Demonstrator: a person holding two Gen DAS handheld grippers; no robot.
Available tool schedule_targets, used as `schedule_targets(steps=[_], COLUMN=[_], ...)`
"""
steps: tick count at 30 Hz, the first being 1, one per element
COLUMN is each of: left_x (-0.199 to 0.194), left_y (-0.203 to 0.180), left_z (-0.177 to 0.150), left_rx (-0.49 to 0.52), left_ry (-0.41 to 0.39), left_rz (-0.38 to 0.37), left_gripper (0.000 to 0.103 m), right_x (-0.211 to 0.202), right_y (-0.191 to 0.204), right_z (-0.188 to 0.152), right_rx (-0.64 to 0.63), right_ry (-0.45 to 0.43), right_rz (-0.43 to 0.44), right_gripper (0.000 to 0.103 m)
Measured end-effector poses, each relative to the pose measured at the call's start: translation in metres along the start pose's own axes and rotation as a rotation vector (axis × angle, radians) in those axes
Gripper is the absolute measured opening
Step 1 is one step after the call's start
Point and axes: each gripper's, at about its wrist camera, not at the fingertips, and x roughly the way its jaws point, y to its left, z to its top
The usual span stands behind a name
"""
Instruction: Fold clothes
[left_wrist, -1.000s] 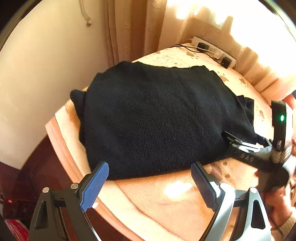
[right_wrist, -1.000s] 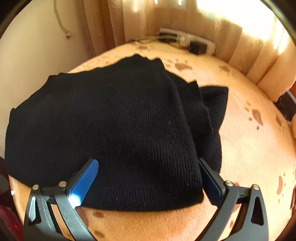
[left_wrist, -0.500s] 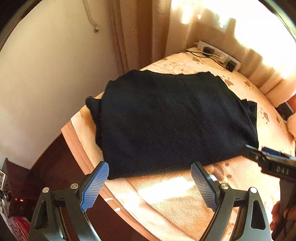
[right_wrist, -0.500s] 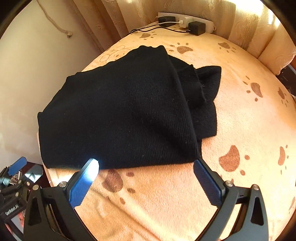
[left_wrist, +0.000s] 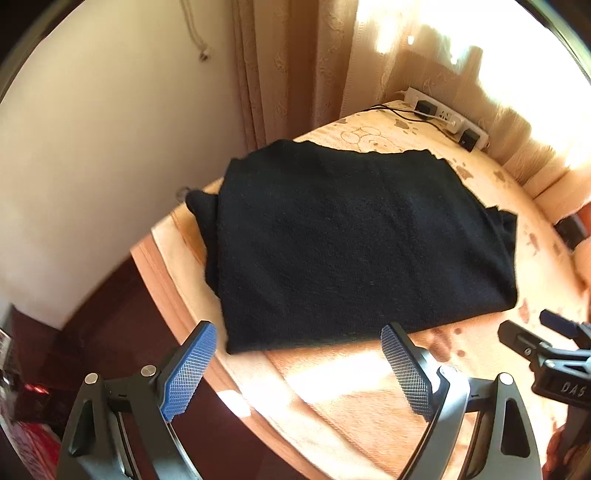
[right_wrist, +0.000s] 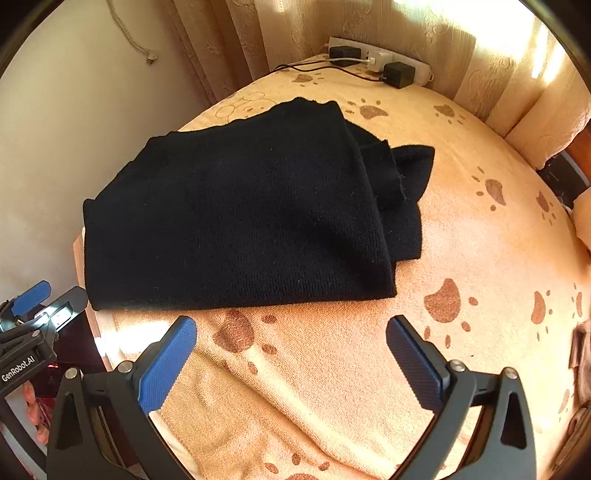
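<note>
Both grippers now hang clear of the cloth: the right gripper (right_wrist: 291, 350) has its blue-padded jaws spread wide with nothing between them, and where a second ago those jaws straddled the near edge of the black sweater (right_wrist: 240, 218), they have since lifted and drawn back, so that bare blanket lies between the pads and the knit. The left gripper (left_wrist: 299, 363) is likewise spread and empty, its textured blue fingers (left_wrist: 186, 373) poised over the near corner of the bed, and it has pulled back a little too. That retreat reads as a fold just laid down and released, so the task looks close to done for this garment, unless another fold is wanted. The sweater lies on the left part of the bed near the wall, a soft, fine-ribbed dark knit folded into a thick, roughly rectangular stack; its top layer is smooth, but on the right side lower layers stick out unevenly, one end poking past the stack like a flap. Beneath it the peach blanket (right_wrist: 461, 240) is a plush, towel-like pile printed with brown paw marks. Farther off, a white power strip (right_wrist: 376, 61) with black plugs sits before pale patterned curtains (right_wrist: 295, 33)
</note>
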Motion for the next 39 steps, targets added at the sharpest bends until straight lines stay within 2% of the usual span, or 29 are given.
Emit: schedule_targets(steps=[2, 5, 9, 14, 18, 24, 28, 32, 35, 39], left_x=[0.003, 0.007, 0.004, -0.004, -0.011, -0.022, -0.041, -0.050, -0.043, -0.037], left_y=[0.005, 0.009, 0.004, -0.005, -0.009, -0.011, -0.012, -0.013, -0.018, -0.025], left_z=[-0.001, -0.004, -0.011, -0.012, -0.011, -0.010, -0.009, -0.008, -0.011, -0.018], left_rx=[-0.038, -0.053, -0.019, 0.024, 0.026, -0.020, -0.045, -0.068, -0.074, -0.059], left_ry=[0.018, 0.032, 0.013, -0.023, -0.037, -0.041, -0.087, -0.122, -0.092, -0.053], left_rz=[-0.030, -0.006, 0.070, 0.101, 0.092, 0.042, 0.054, 0.093, 0.120, 0.106], left_gripper=[0.092, 0.092, 0.092, 0.092, 0.092, 0.092, 0.092, 0.092, 0.092, 0.092], right_x=[-0.003, -0.006, -0.006, -0.009, -0.030, -0.081, -0.092, -0.090, -0.086, -0.088], right_y=[0.001, 0.000, -0.003, -0.003, -0.002, 0.009, 0.015, 0.015, 0.014, 0.014], right_z=[0.000, -0.001, -0.004, -0.008, -0.006, -0.001, -0.001, -0.009, -0.017, -0.025], right_rx=[-0.007, -0.012, -0.006, -0.019, -0.017, -0.063, -0.099, -0.109, -0.112, -0.116], right_ry=[-0.010, -0.019, -0.010, -0.012, -0.096, -0.285, -0.332, -0.308, -0.282, -0.284], right_rz=[-0.018, -0.038, -0.044, -0.068, -0.094, -0.152, -0.160, -0.103, -0.072, -0.061], right_gripper=[0.103, 0.103, 0.103, 0.103, 0.103, 0.103, 0.103, 0.103, 0.103, 0.103])
